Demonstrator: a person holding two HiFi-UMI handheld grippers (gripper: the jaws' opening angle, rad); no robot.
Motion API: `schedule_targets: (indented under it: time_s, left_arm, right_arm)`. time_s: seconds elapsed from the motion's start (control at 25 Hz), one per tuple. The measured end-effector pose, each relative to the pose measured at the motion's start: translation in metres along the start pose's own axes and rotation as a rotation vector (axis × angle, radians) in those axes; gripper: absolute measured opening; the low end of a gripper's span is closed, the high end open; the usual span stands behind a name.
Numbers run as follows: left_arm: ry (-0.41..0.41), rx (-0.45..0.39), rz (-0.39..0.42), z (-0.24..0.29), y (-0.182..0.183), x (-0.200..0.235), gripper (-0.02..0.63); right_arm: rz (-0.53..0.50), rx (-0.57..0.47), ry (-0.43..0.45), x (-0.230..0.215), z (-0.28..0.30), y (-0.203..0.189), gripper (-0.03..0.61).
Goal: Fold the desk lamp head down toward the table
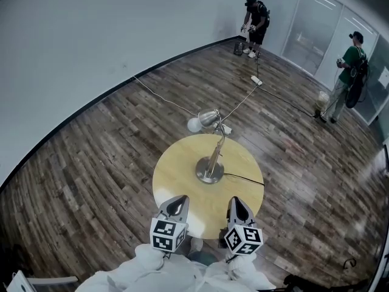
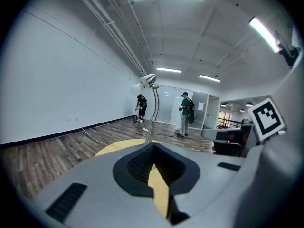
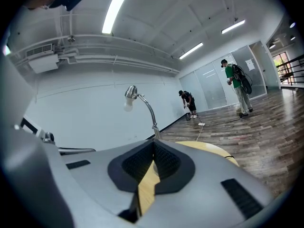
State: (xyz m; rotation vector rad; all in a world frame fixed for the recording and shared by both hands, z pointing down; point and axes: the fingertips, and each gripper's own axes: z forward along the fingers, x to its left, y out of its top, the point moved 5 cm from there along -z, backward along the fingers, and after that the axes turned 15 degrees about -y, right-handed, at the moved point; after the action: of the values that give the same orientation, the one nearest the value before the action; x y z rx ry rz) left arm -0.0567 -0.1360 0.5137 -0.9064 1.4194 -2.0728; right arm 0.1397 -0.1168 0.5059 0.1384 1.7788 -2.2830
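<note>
- Head view: we see both hand-held grippers low in the frame, side by side at the near edge of the round yellow table (image 1: 176, 169). The left gripper (image 1: 177, 201) is lower left of centre and the right gripper (image 1: 238, 202) is just to its right.
- Both point toward the top of the frame, roughly level and tilted slightly down. They are apart from each other and touch nothing.
- White sleeves (image 1: 149, 266) come in from the bottom edge behind the marker cubes (image 1: 168, 235). We can't see the hands themselves.
- Left gripper view: the jaws are pressed together at the tips with nothing between them. Only a strip of tabletop shows through the slot lower down.
- Right gripper view: the same, pads meeting at the tip and nothing held.
- The desk lamp (image 1: 214, 154) stands at the middle of the table, near frame centre and well apart from both grippers.
- Its round metal base (image 1: 209, 173) sits flat on the tabletop. The stem rises and curves over toward upper left.
- The lamp head (image 1: 208, 118) is raised, not folded down. Its white bulb (image 1: 194, 125) pokes out to the left, past the table's far rim in the picture.
- In both gripper views the lamp shows upright above the jaw line, with the head high.
- A black cord (image 1: 244, 178) runs from the base across the table to the right edge.
- Upper right, on the wood floor (image 1: 91, 163), are two people: one in black (image 1: 258, 18) and one in a green top (image 1: 350, 66).
</note>
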Motion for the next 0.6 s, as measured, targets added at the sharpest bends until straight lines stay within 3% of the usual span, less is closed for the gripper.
schedule_targets:
  time_s: [0.4, 0.6]
  left_arm:
    - [0.065, -0.011, -0.012, 0.051, 0.023, 0.024, 0.000]
    - [0.094, -0.006, -0.011, 0.068, 0.027, 0.025, 0.000]
  right_arm:
    - [-0.038, 0.018, 0.057, -0.017, 0.068, 0.020, 0.012]
    - [-0.076, 0.067, 0.083, -0.030, 0.092, 0.009, 0.012]
